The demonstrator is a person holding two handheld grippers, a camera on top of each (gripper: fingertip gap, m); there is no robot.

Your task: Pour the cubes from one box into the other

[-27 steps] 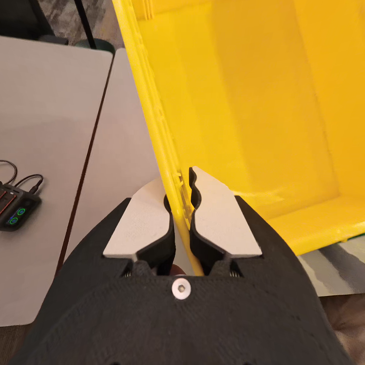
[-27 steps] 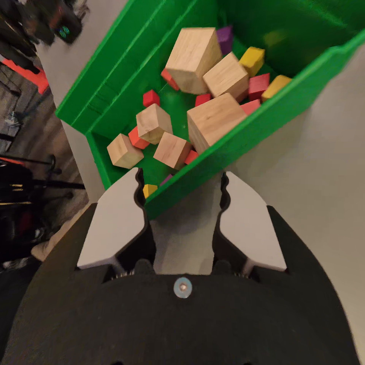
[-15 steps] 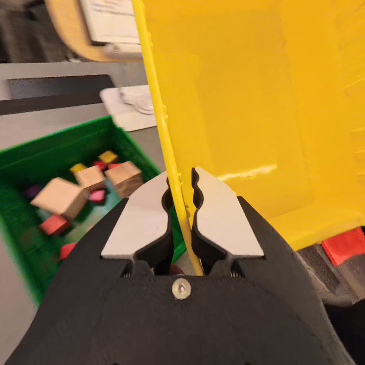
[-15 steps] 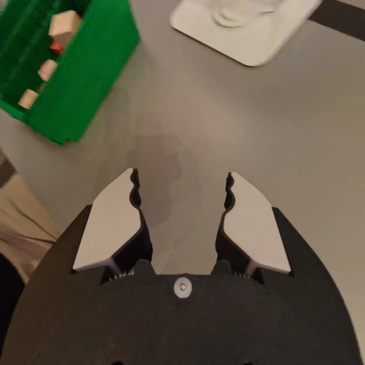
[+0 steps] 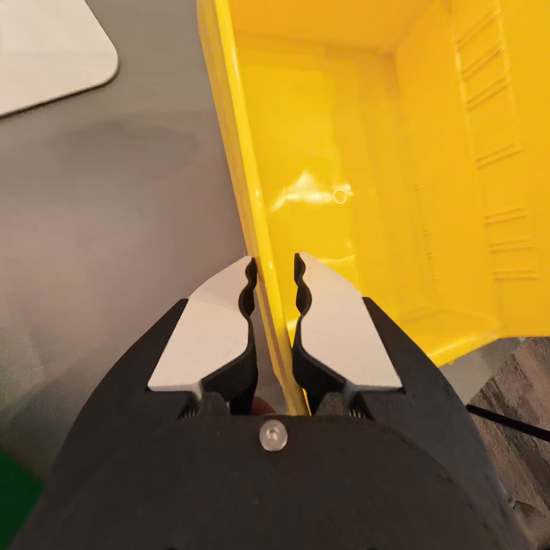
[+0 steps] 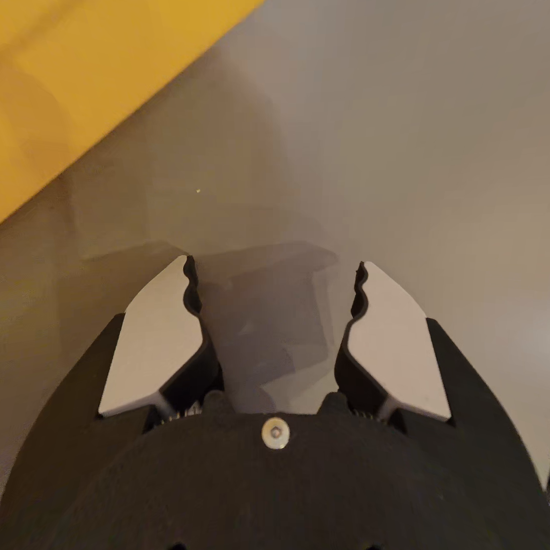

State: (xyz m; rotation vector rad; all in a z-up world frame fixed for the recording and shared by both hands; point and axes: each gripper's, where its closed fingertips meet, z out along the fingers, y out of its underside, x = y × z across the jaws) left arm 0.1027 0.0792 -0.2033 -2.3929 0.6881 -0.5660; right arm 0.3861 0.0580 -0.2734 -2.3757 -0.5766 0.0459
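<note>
The yellow box (image 5: 342, 148) fills the right of the left wrist view and its inside is empty. My left gripper (image 5: 275, 259) straddles the box's left wall. The jaws stand slightly apart: the left fingertip (image 5: 238, 273) touches the wall and a narrow gap shows at the right fingertip. A blurred corner of the green box (image 5: 15, 491) shows at the bottom left; no cubes are in view. My right gripper (image 6: 275, 262) is open and empty, low over the grey table (image 6: 387, 148), with the yellow box (image 6: 74, 74) at the upper left.
A white rounded pad (image 5: 44, 44) lies on the table at the far left. The table edge is close to the box's near corner, with wood-pattern floor (image 5: 520, 387) and a black cable (image 5: 506, 422) beyond it.
The left gripper swung the yellow box away from the green box and its jaws have widened a little on the wall. The right gripper left the green box and moved over bare table beside the yellow box.
</note>
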